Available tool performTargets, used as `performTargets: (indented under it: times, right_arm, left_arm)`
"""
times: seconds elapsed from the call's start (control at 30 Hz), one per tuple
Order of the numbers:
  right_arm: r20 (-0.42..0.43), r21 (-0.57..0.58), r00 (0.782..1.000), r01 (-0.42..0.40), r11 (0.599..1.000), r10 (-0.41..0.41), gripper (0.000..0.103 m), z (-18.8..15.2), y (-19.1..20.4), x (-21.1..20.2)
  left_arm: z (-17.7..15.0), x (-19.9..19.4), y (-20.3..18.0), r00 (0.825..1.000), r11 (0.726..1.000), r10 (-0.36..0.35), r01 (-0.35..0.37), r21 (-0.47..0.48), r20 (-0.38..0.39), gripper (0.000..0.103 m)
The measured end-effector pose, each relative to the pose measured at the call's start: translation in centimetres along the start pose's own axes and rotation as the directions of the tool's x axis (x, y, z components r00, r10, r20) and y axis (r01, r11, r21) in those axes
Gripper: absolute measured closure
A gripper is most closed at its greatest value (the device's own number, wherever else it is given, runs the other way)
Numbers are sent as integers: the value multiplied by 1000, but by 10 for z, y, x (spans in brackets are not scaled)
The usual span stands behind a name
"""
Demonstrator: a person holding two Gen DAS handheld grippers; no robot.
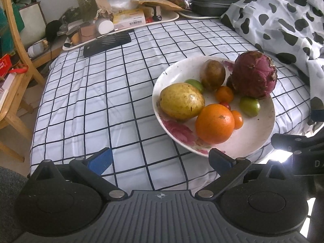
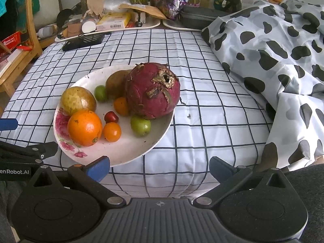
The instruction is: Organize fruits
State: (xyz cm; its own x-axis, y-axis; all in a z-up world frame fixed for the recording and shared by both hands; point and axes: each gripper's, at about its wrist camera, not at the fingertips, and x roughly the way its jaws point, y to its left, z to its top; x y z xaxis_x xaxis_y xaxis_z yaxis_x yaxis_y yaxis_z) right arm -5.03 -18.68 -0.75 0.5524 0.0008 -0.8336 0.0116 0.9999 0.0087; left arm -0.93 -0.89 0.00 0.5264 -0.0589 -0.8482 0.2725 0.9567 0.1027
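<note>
Left hand-held gripper [image 1: 161, 160]: black linkage arms, blue fingertip pads [image 1: 101, 160], silver pivot screws, ribbed grey body with crosshair mark. Right hand-held gripper [image 2: 160, 168]: identical build; white "enRobot.AI" lettering beside it, leftward.

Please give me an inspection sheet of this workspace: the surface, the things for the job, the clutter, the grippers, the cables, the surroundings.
Surface: checked sheet, wrinkled.
Job's things: floral plate holds a big orange, yellow-green fruit, purple-red fruit, brown fruit and small green, orange and red fruits.
Clutter: trays of boxes and bags at the far edge; black flat device.
Grippers: left gripper and right gripper open, empty.
Cables: nothing seen.
Surroundings: spotted blanket; wooden chair.
</note>
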Motion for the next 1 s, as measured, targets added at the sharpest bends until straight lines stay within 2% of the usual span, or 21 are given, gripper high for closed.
performTargets:
  times: [1.0]
  right_arm:
    - [6,-1,1000,2,1000,-2,0,0,0,0]
  left_arm:
    - [0,0,0,1000,1000,-7,7,-5,-2,0]
